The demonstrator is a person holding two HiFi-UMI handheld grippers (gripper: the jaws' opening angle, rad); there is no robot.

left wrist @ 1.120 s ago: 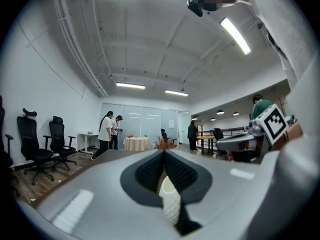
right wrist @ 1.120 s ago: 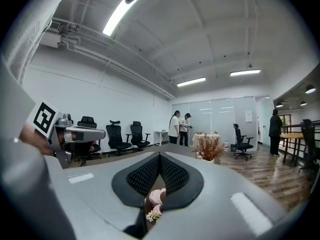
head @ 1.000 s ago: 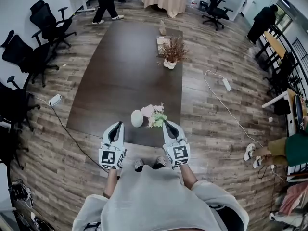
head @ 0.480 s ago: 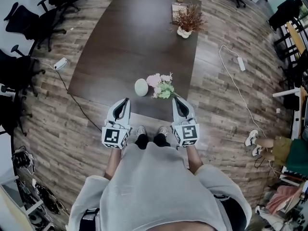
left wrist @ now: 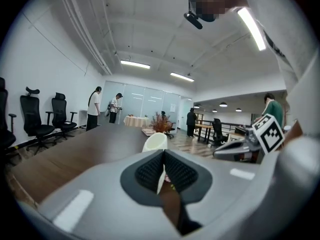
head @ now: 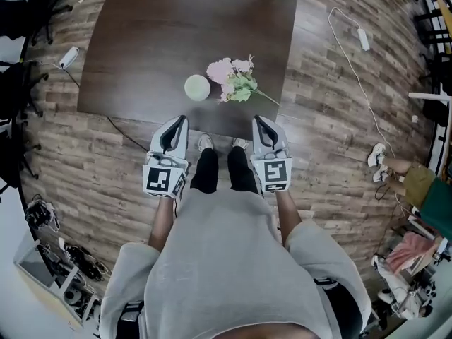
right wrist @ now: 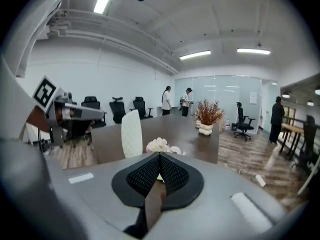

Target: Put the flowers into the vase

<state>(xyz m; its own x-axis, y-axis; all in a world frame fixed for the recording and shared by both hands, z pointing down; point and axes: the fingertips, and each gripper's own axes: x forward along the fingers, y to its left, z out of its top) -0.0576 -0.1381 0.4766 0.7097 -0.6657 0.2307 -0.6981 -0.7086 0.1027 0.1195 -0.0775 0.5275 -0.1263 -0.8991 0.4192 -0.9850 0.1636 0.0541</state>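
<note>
Tabletop (head: pixel 155 34) flowers (head: pixel 233 83) lie beside the vase (head: pixel 197 87); left gripper (head: pixel 178 124) and right gripper (head: pixel 260 124), both closed and empty, should open and pinch the stems (head: pixel 265 97).

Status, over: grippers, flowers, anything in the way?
Left gripper shut, empty. Right gripper shut, empty. Flowers lie on the table beside the vase, not in it. Nothing in the way.

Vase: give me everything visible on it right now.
The vase is pale off-white, tall and narrow, with a finely textured matte wall; it may be ceramic or plastic. It stands upright on the dark table, near the edge closest to the person, with no flowers in it. The flowers lie on the table just right of it; whether they touch it is unclear. Nothing else contacts it.
</note>
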